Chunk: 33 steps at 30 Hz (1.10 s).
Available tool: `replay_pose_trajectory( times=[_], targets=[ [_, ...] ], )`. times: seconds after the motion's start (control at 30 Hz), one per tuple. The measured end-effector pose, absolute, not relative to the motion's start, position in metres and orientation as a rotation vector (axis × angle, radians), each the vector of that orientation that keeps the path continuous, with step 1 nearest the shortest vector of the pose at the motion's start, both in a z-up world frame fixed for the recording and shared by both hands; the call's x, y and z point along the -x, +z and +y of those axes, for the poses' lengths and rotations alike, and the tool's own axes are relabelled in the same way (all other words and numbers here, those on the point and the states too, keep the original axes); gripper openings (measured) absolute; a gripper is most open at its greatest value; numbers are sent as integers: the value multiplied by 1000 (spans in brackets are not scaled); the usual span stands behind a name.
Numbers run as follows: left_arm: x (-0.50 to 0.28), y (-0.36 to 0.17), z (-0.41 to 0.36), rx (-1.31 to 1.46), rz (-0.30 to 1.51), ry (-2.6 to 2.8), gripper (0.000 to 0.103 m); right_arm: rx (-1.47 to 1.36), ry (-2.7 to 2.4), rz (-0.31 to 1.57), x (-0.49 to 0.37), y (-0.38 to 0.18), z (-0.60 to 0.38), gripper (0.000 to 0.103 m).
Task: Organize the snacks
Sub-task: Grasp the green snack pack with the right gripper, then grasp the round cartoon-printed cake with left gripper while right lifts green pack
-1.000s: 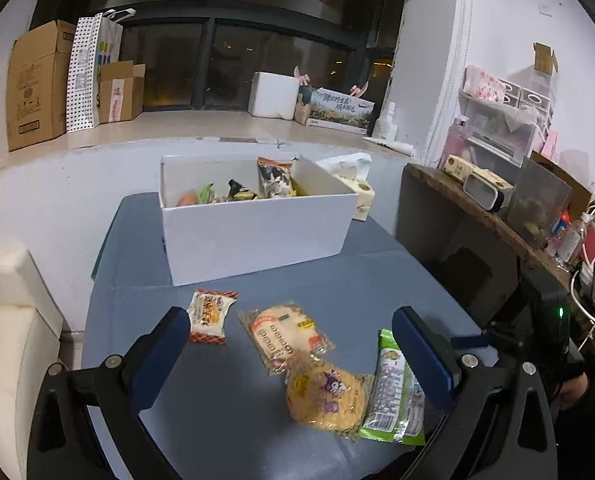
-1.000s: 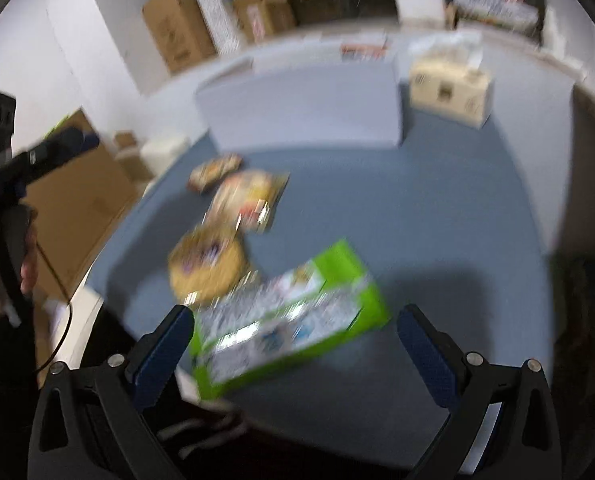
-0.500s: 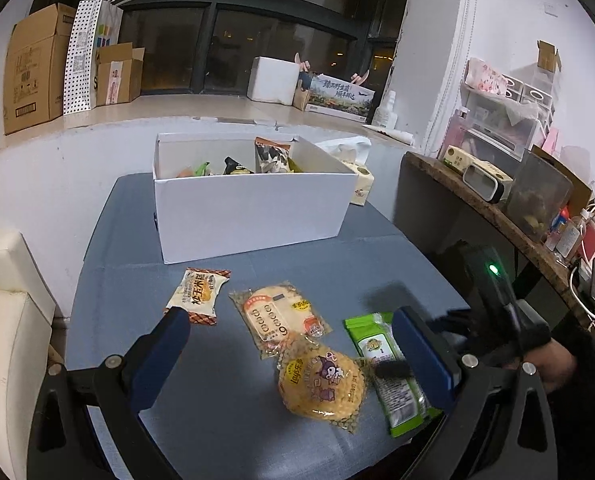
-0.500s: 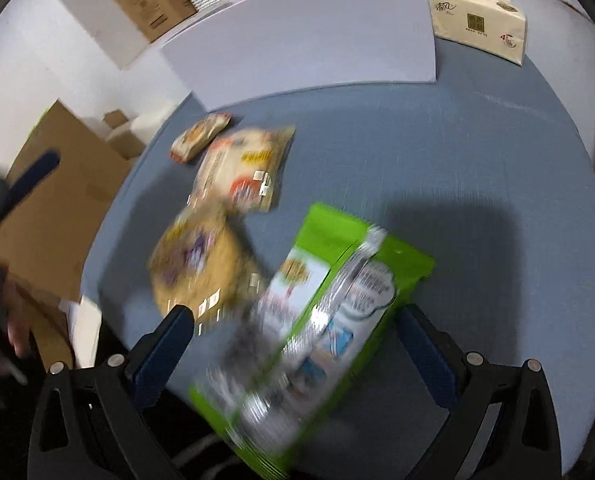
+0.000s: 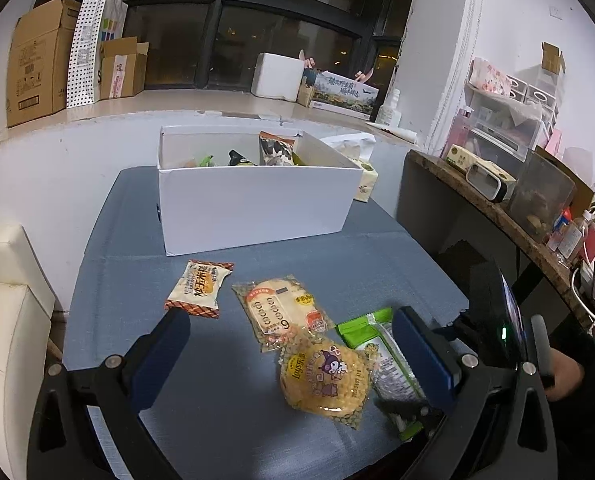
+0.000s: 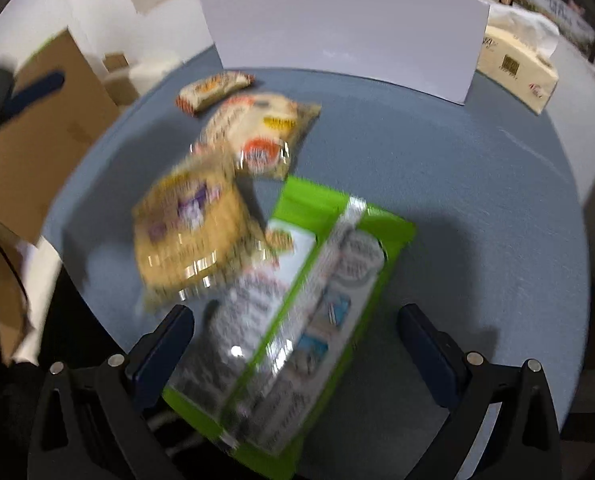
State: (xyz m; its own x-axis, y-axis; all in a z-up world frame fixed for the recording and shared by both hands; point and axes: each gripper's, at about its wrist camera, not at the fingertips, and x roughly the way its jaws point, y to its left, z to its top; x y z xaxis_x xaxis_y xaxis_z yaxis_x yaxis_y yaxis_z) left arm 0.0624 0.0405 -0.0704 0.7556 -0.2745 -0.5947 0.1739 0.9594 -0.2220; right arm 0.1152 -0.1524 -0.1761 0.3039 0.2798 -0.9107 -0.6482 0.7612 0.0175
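Your right gripper (image 6: 293, 344) is spread wide, straddling the green pack (image 6: 297, 320) at the table's (image 6: 477, 200) near edge; centre on it, lower squarely, then close; left gripper (image 5: 293, 356) waits wide; the box (image 5: 253, 200) stands beyond.
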Motion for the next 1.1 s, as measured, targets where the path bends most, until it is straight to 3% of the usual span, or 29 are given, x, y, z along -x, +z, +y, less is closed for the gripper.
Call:
replay_pose_trajectory(
  times=[0.13, 0.2, 0.27, 0.33, 1.1],
  targets=[
    [-63, -72, 35, 136, 677, -253, 103, 407, 629, 1082, -108, -176, -163, 103],
    [-64, -73, 34, 138, 680, -254, 103, 395, 622, 1064, -108, -173, -171, 94],
    [-65, -75, 34, 143, 689, -249, 103, 367, 589, 1050, -114, -167, -182, 70],
    [-67, -77, 34, 146, 696, -249, 103, 360, 560, 1053, -120, -165, -192, 67],
    [-103, -147, -47, -44, 959, -416, 103, 86, 537, 886, -111, -118, -250, 64]
  ],
)
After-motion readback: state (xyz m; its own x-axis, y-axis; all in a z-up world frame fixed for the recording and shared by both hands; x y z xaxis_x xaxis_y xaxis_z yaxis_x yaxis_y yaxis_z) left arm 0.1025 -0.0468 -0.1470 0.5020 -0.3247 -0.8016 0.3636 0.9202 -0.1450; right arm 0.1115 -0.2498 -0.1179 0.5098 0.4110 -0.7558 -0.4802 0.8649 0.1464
